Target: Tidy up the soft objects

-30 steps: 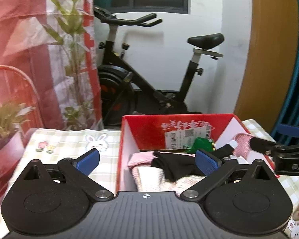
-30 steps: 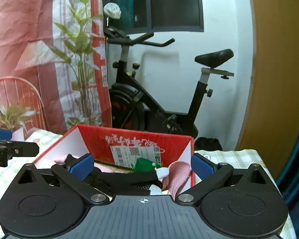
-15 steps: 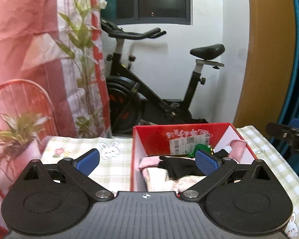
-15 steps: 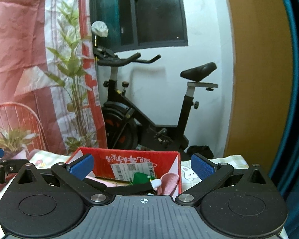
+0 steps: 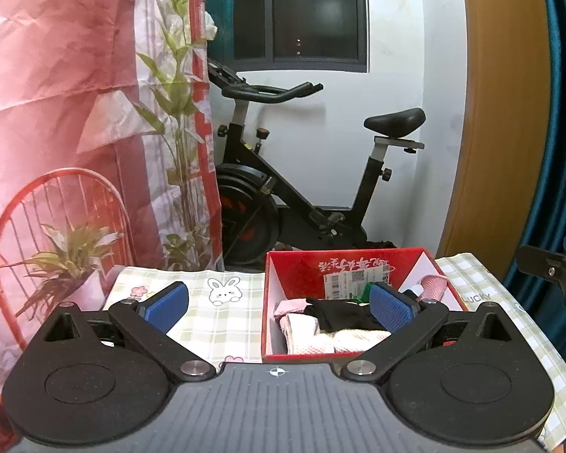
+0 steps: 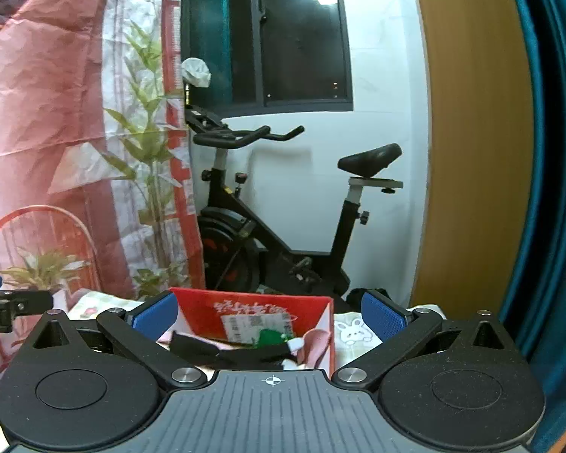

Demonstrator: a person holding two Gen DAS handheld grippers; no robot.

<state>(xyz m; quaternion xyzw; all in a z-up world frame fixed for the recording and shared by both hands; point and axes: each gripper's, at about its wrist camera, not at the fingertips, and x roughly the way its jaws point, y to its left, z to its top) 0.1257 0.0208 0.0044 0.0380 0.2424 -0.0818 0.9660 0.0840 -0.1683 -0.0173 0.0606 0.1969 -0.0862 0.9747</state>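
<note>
A red cardboard box stands on the checked tablecloth and holds soft things: a black glove, a cream towel, pink cloth and a green item. The box also shows in the right wrist view with the black glove and pink cloth. My left gripper is open and empty, held back from the box. My right gripper is open and empty, above and behind the box. It shows at the left wrist view's right edge.
The tablecloth has rabbit and flower prints. Behind the table stand an exercise bike, a red wire chair with a potted plant, a pink curtain, and a blue curtain on the right.
Both grippers have pulled back and up from the box, which looks smaller and farther away. Both stay open and empty. The right gripper has moved out toward the right.
</note>
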